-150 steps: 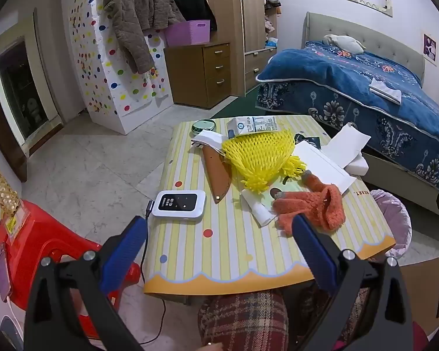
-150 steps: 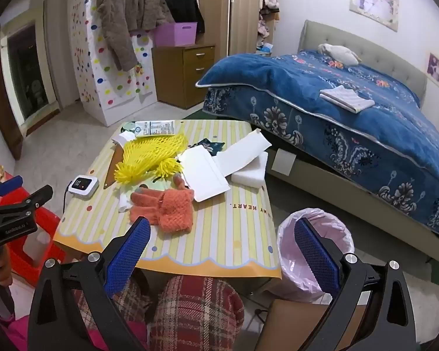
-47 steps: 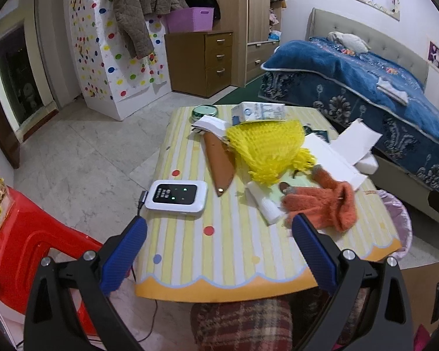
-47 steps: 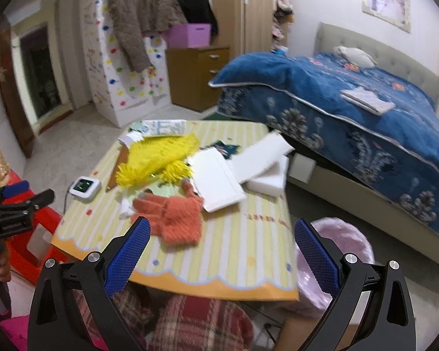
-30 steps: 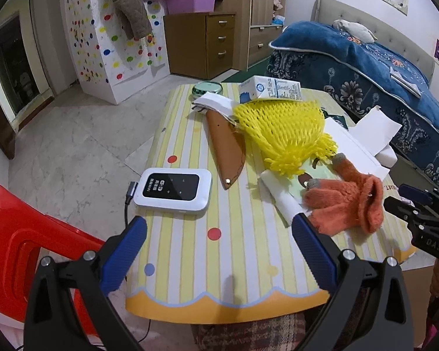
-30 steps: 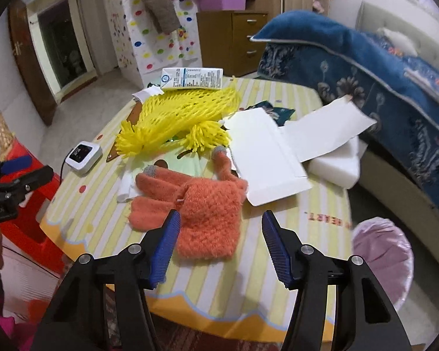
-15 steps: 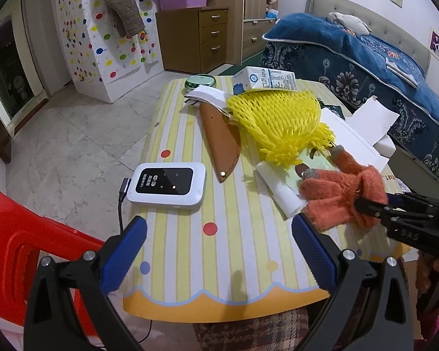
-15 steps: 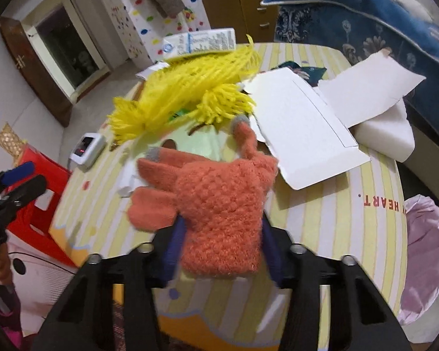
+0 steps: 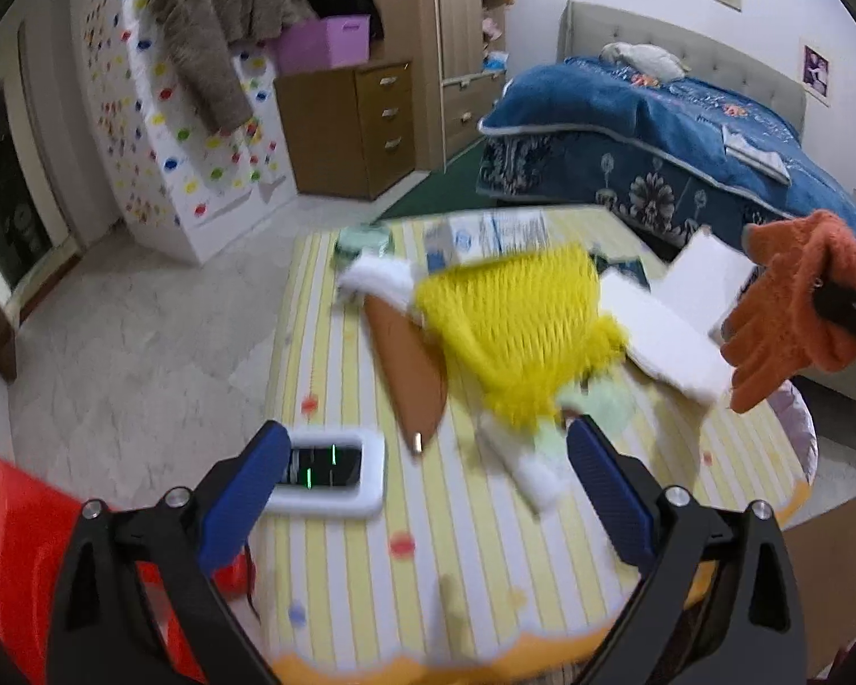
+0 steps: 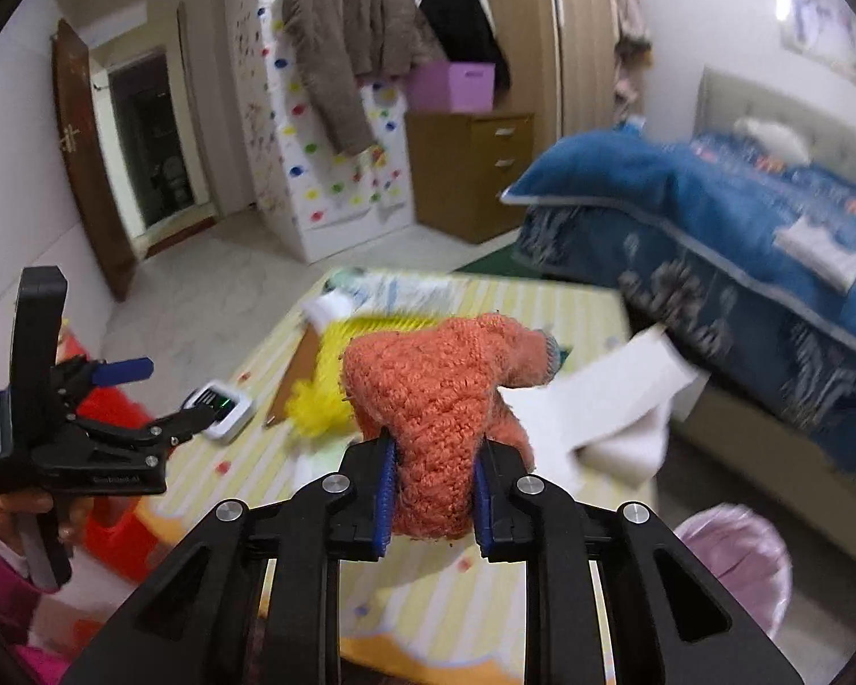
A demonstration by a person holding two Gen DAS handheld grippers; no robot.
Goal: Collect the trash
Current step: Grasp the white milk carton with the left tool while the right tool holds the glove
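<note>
One orange glove [image 10: 439, 416] hangs clear above the striped table [image 10: 542, 582], pinched between the right gripper [image 10: 435, 505] jaws, which have just been closing on it. Its fingers droop downward. Below and to the right stands the pink-lined bin [image 10: 736, 565], nearer this hand than the left gripper [image 9: 428, 491], which hovers wide open and empty over the table's left side.

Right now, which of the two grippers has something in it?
The right gripper: its jaws, just closing, clamp the orange glove, lifted off the table. The left gripper is open, holding nothing.
</note>
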